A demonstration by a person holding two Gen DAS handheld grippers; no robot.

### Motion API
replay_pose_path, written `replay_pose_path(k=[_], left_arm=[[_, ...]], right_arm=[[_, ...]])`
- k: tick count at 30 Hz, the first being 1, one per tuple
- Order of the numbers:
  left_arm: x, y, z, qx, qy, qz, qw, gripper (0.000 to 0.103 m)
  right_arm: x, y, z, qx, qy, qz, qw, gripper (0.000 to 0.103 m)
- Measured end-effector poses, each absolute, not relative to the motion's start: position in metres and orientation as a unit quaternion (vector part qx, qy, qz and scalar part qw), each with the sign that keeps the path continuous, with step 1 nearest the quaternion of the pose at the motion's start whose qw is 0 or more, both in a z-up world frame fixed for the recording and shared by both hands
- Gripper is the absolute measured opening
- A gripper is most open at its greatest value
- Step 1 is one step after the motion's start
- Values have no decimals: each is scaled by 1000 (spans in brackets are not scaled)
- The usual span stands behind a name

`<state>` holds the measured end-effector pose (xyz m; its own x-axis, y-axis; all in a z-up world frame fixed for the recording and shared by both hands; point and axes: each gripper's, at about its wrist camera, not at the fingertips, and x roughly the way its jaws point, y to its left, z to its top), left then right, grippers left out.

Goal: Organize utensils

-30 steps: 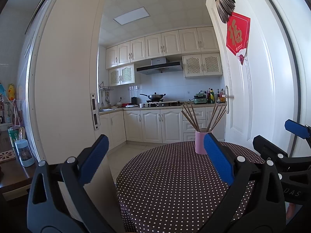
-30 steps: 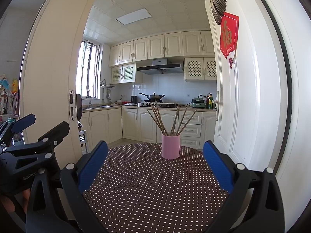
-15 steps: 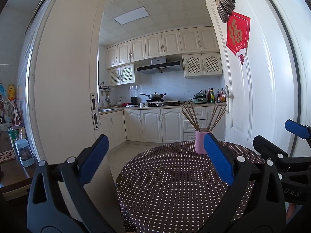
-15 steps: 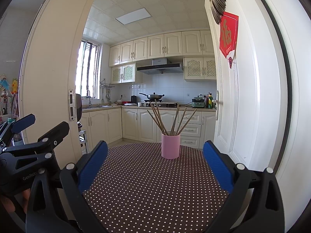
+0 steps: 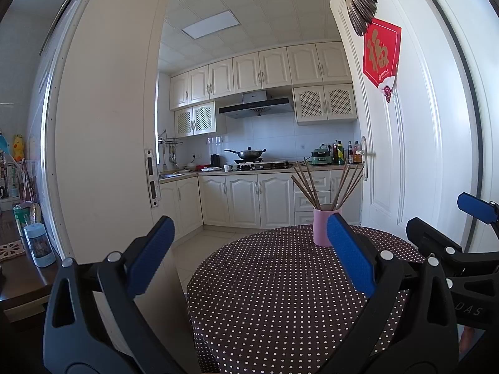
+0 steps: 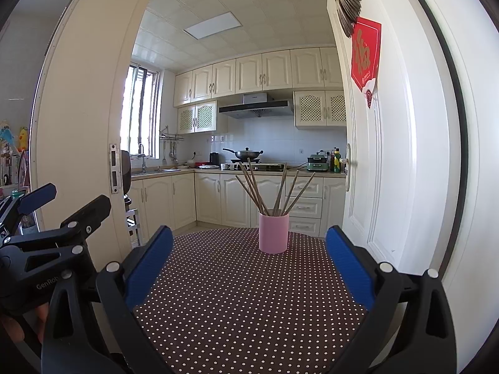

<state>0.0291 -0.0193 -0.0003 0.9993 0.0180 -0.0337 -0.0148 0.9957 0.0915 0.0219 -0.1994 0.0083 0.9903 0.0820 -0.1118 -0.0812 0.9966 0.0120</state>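
Both the left gripper and right gripper gape wide and empty, the pink cup of chopsticks upright ahead of them.

Chopsticks upright in cup; cup on table, far side.

Brown chopsticks splay in an upright pink cup (on the tablecloth).

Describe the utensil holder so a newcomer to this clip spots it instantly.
Start at the round table under its brown, white-dotted cloth. On its far side stands a pink cup, upright, with brown chopsticks fanning out. Nothing else stands on the cloth.
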Motion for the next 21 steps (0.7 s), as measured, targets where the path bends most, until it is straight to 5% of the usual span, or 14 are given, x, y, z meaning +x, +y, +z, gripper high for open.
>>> replay_pose_path(k=[21], left_arm=[[29,-21,-1,46,19,9,999,96]], right_arm=[[19,-194,6,6,59,39,997,95]])
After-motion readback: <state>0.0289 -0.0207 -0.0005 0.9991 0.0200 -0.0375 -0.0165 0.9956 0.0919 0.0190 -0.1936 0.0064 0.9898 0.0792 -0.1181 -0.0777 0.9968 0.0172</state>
